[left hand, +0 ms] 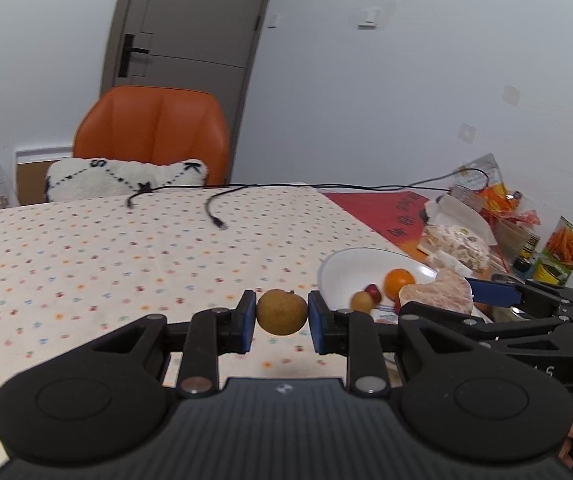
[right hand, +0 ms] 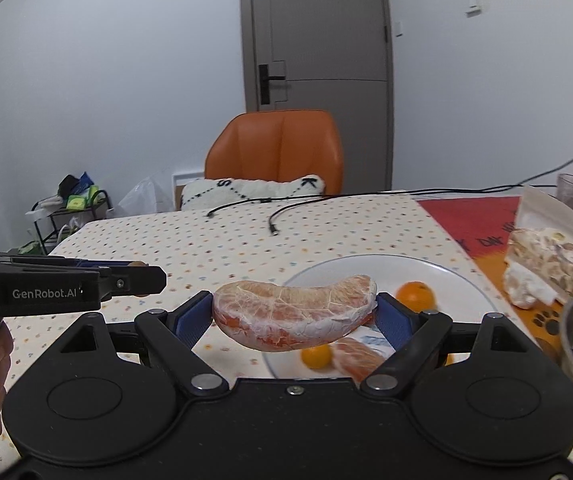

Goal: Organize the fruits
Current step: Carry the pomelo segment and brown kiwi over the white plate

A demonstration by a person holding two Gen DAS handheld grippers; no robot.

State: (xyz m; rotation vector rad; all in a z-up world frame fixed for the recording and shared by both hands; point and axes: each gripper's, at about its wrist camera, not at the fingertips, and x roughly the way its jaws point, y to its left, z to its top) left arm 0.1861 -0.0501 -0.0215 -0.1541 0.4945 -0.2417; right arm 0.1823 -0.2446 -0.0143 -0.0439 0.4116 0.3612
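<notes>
Item 1 — small brown fruit (left hand: 282,311): round, firm-looking, likely light; clamped at its widest girth by the left gripper (left hand: 282,312), fingers nearly closed, held above the spotted surface (left hand: 86,260) just beside the white plate (left hand: 338,268).

Item 2 — peeled pomelo segment (right hand: 294,312): soft, membrane-covered, probably easy to bruise (best held at the two ends, lightly); gripped end to end by the right gripper (right hand: 294,316), fingers spread wide, above the plate's near rim.

Item 3 — plate contents: orange citrus (left hand: 399,280), a reddish piece and small fruits. The right view alone shows another segment on the plate; the left view alone shows the brown fruit.
</notes>
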